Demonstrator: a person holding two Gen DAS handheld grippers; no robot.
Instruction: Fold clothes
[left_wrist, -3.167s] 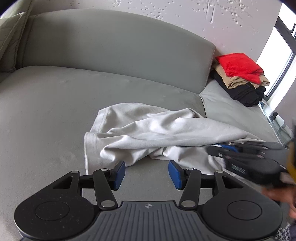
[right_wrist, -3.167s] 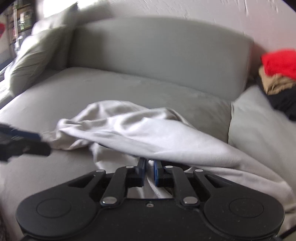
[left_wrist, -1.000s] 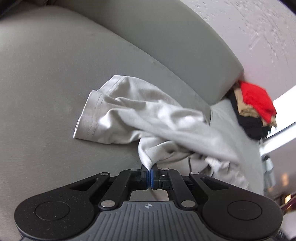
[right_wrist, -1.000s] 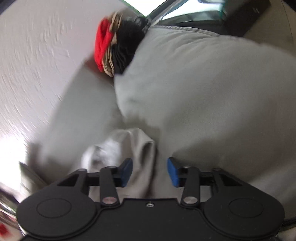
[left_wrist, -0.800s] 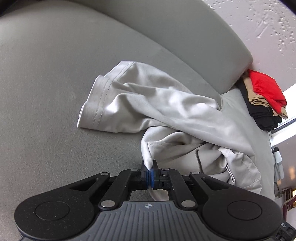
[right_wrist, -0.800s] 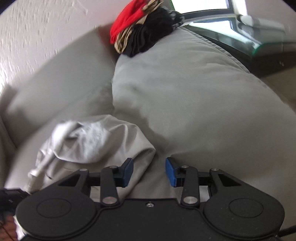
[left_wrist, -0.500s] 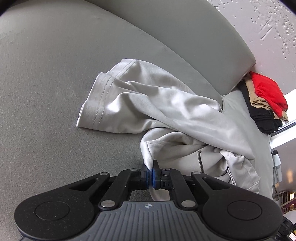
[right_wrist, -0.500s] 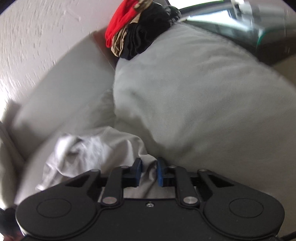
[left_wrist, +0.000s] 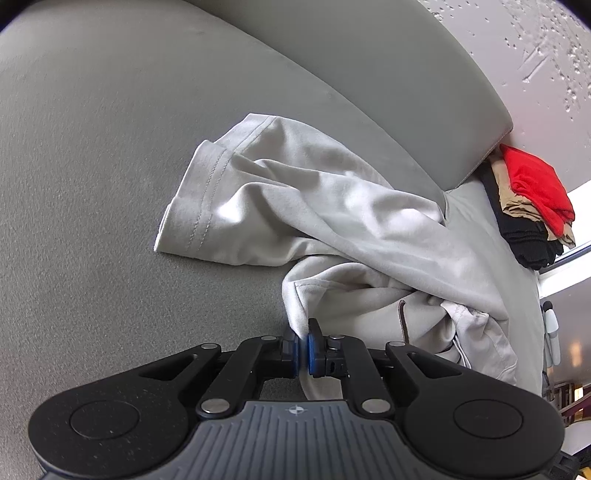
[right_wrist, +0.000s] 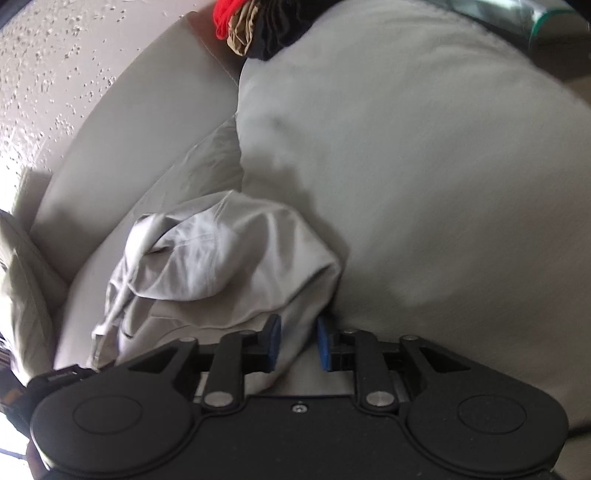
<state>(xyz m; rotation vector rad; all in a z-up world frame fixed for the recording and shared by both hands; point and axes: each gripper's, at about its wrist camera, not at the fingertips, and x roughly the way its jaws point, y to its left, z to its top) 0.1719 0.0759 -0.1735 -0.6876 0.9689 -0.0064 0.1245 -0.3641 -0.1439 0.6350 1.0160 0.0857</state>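
Nearest the left wrist camera, the left gripper has its blue-padded fingers pinched tight on a fold of the light grey garment, which lies crumpled on the grey sofa seat. In the right wrist view, the right gripper has its fingers partly apart with an edge of the same garment lying between the 2 pads; whether they press it I cannot tell. A hemmed sleeve spreads out flat toward the sofa's backrest. Beyond, a second seat cushion carries a stack of folded clothes, red over tan over black, against the textured white wall.
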